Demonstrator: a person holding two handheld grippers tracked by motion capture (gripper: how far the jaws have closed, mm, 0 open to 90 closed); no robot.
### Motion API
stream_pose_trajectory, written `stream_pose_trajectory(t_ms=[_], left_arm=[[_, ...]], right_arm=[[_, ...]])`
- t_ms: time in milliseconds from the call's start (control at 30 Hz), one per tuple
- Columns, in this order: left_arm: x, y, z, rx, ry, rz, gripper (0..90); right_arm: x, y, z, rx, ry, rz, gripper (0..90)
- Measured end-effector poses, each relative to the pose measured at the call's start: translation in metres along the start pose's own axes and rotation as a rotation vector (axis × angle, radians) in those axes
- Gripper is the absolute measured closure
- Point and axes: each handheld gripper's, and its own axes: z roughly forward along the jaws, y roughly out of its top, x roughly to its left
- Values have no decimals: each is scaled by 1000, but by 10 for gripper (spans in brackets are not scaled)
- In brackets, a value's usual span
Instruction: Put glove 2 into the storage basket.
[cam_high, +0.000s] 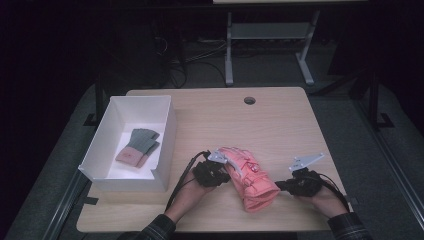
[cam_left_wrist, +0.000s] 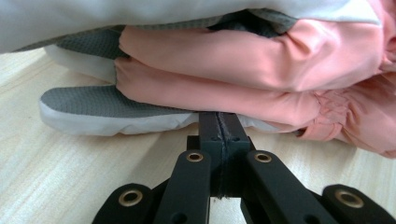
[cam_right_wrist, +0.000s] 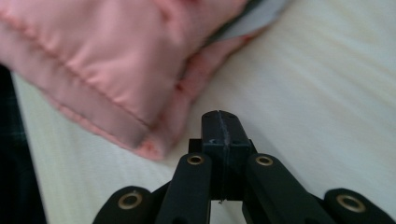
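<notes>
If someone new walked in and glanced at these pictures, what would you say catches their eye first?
Most striking is the pair of pink gloves, stacked near the front edge of the wooden table, between the two hands. The left gripper, jaws shut, noses against the pile's side, while the right gripper, also shut, sits just beside the cuff end. At the table's left stands a white box holding a grey and pink glove.
</notes>
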Motion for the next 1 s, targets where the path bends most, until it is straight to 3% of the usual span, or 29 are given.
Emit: stream_pose_trajectory(t_ms=[133, 300, 667, 833, 1000], left_arm=[[5, 2, 1, 2, 4, 10, 898], [11, 1, -2, -14, -4, -10, 898], [17, -2, -4, -12, -9, -34, 898], [19, -3, -7, -2, -1, -28, 897], [24, -5, -22, -15, 23, -69, 877]], right_arm=[[12, 2, 7, 2, 49, -27, 900], [27, 6, 15, -4, 107, -51, 900], [67, 21, 44, 22, 188, -128, 900], [67, 22, 37, 2, 168, -137, 900], [51, 21, 9, -102, 103, -82, 900]])
